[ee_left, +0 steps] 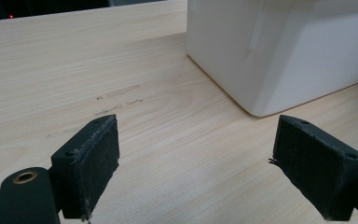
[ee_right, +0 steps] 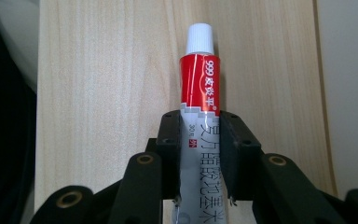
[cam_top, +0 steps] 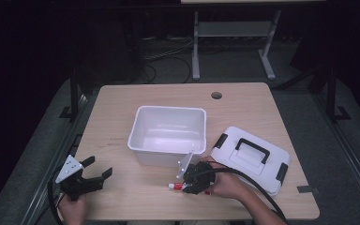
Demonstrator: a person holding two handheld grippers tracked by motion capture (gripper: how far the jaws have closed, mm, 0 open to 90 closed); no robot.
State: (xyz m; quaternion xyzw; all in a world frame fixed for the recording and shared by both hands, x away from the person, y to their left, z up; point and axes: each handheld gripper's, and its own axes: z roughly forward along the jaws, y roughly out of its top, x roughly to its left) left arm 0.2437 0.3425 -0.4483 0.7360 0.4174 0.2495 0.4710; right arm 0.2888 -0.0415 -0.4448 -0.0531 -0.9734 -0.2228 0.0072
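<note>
A red and silver tube (ee_right: 200, 79) with a white cap lies on the wooden table, cap pointing away from the camera. My right gripper (ee_right: 200, 135) is shut on its silver body, a pad pressing each side. In the high view the tube (cam_top: 174, 186) sticks out to the left of the right gripper (cam_top: 187, 184), just in front of the white bin (cam_top: 159, 157). My left gripper (cam_top: 98, 167) rests at the table's front left corner, open with nothing between its pads. In its own view the left gripper (ee_left: 196, 140) faces a corner of the bin (ee_left: 284, 46).
The bin's white lid (cam_top: 243, 140), with a black handle and black clips, lies flat to the right of the bin, beside my right hand. A round cable hole (cam_top: 216, 95) sits near the table's far edge. Bare wood stretches between the two grippers.
</note>
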